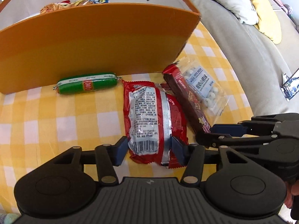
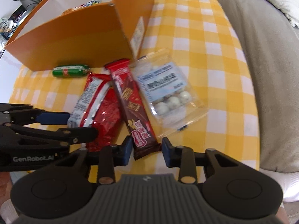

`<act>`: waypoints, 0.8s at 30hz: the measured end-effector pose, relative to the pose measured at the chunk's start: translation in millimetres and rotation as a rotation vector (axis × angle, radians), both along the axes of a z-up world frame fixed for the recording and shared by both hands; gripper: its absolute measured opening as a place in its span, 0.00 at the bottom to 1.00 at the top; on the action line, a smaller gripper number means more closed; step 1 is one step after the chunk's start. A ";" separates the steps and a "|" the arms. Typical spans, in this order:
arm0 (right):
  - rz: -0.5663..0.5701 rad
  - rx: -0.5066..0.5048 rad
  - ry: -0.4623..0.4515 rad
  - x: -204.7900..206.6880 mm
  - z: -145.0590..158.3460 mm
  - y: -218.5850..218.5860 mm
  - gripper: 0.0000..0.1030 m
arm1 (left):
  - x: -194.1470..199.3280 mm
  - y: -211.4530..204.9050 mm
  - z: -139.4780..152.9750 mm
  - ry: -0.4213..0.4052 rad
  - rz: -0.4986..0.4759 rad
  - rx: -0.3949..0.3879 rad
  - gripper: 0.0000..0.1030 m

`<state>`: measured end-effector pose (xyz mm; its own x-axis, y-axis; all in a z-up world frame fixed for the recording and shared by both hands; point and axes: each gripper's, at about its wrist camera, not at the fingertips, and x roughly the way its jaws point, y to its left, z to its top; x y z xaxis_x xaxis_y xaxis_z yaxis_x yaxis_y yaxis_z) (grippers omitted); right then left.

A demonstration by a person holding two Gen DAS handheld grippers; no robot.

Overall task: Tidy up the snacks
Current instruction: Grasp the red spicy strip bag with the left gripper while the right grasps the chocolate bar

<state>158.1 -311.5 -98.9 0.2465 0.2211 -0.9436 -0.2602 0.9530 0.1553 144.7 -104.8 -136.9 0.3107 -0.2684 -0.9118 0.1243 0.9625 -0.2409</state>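
A red snack bag (image 1: pixel 149 119) lies printed side up on the checked cloth; my left gripper (image 1: pixel 148 150) has its blue pads on both sides of the bag's near end, touching it. A dark brown chocolate bar (image 2: pixel 134 110) lies to its right; my right gripper (image 2: pixel 146 150) is open with the bar's near end between its pads, not touching. A clear bag of white balls (image 2: pixel 168 91) lies right of the bar. A green sausage (image 1: pixel 87 83) lies against the orange box (image 1: pixel 93 43), which holds several snacks (image 1: pixel 74 2).
The table has a yellow-and-white checked cloth (image 2: pixel 196 43). A grey sofa (image 2: pixel 261 74) with pillows (image 1: pixel 243 1) runs along the right edge. A white label (image 2: pixel 137 35) is on the box's side. My left gripper shows in the right wrist view (image 2: pixel 74 125).
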 end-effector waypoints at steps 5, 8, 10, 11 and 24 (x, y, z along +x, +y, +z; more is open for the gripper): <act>0.033 0.002 0.012 -5.1 2.4 12.6 0.28 | -6.1 13.5 3.9 0.006 0.018 0.025 0.52; 0.026 0.010 0.053 -7.7 2.5 17.1 0.28 | -9.2 24.4 6.6 0.017 0.032 0.047 0.51; 0.016 0.020 0.089 -9.8 1.9 18.9 0.28 | -11.7 31.5 8.6 0.026 0.037 0.073 0.51; 0.014 0.030 0.108 -10.6 1.1 19.7 0.28 | -12.6 34.9 9.2 0.031 0.042 0.087 0.49; 0.026 0.048 0.022 -20.0 17.8 22.3 0.49 | -16.3 41.9 31.2 -0.103 -0.078 0.105 0.78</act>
<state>138.1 -289.2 -81.1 0.2190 0.2724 -0.9369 -0.2812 0.9371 0.2067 128.4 -62.9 -105.8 0.3862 -0.2003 -0.9004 0.2182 0.9683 -0.1217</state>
